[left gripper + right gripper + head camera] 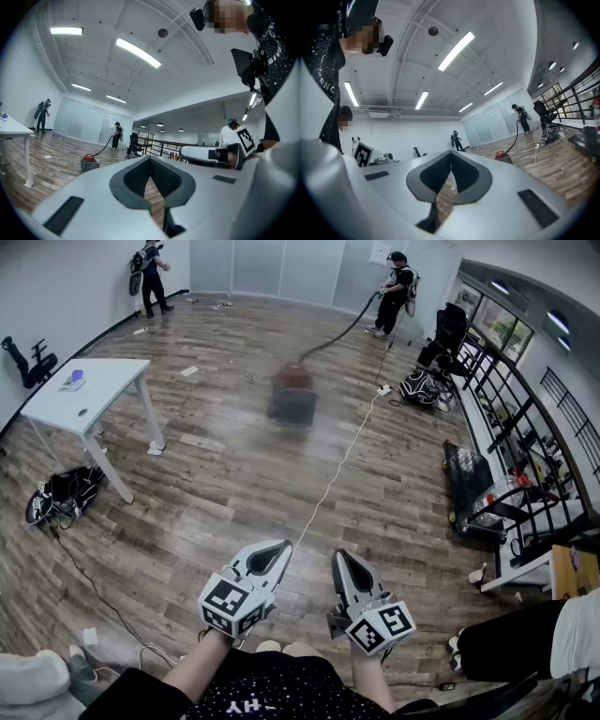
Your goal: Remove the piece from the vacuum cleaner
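Observation:
A red and dark vacuum cleaner stands on the wood floor far ahead of me, its dark hose running up to a person at the back right. It also shows small in the left gripper view as the vacuum cleaner and in the right gripper view as the vacuum cleaner. My left gripper and right gripper are held low near my body, side by side, both shut and empty, well short of the machine.
A white cable runs across the floor from the vacuum's side toward me. A white table stands at left with a black bag below it. Black railing, bags and a cart line the right. A second person stands far left.

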Demonstrator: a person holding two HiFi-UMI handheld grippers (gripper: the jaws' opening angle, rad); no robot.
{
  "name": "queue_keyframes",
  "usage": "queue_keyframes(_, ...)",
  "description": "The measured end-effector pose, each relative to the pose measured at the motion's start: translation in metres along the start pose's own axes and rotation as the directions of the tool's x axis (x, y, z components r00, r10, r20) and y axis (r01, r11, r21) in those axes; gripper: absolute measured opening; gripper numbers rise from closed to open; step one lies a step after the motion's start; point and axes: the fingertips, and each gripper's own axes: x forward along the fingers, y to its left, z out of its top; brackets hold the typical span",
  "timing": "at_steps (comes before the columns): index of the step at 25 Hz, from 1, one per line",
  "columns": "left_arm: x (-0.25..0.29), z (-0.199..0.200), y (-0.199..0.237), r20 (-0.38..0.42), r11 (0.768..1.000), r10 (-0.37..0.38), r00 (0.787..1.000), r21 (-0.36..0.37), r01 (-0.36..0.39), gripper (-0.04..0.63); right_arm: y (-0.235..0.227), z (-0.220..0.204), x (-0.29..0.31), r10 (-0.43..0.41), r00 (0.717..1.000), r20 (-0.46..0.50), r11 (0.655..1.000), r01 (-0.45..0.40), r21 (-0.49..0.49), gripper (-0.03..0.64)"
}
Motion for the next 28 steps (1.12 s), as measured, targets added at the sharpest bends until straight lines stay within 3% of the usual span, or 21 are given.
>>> queue_keyframes(6, 0.003, -0.006, 0.009, -0.003, 1.000, -0.022, 1.000, 0.005, 0.022, 0.008, -0.007, -0.012, 0.007, -0.018, 1.000, -0.005, 0.999, 0.018, 0.029, 0.012)
queue_keyframes(14, 0.030, -0.011, 0.043, -0.010, 1.000, 0.012, 1.000, -0.009, -0.012, 0.008, -0.035, -0.018, 0.044, 0.002, 1.000, -0.024, 0.999, -0.001, 0.040, 0.012)
queue_keyframes(28, 0.177, 0.011, 0.135, -0.001, 0.998, 0.062, 0.998, -0.030, -0.062, 0.008, -0.164, 0.015, 0.164, 0.051, 0.997, -0.054, 0.998, -0.049, 0.038, 0.012)
